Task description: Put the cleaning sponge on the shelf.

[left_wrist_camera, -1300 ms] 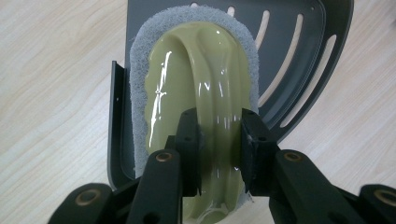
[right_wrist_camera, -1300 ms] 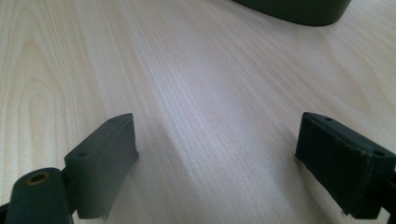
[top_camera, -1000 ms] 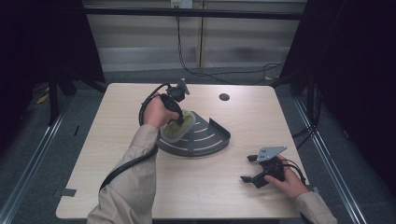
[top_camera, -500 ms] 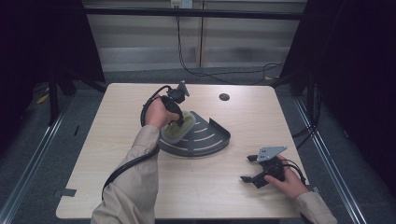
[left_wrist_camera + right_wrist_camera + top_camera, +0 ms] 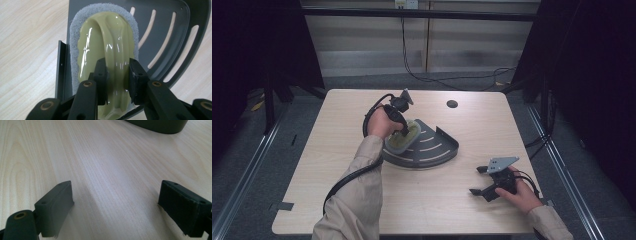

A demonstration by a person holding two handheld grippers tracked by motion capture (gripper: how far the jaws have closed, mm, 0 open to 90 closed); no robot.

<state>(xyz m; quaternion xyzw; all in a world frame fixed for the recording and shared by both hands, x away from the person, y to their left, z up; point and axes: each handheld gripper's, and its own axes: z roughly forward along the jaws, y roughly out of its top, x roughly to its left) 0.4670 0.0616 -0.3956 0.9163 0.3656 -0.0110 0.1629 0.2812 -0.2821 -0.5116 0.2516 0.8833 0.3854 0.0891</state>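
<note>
My left gripper (image 5: pixel 117 75) pinches the raised handle ridge of the pale green scrubber (image 5: pixel 105 42), one pad on each side; the scrubber lies pad-down in the grey slotted corner tray (image 5: pixel 175 37), against its straight wall; the tray sits near the middle of the wooden table (image 5: pixel 337 130); my right gripper (image 5: pixel 484 181) rests low over the table's near right part, well apart from the tray, jaws spread wide with bare wood between them; whether it touches the wood I cannot quite tell.
</note>
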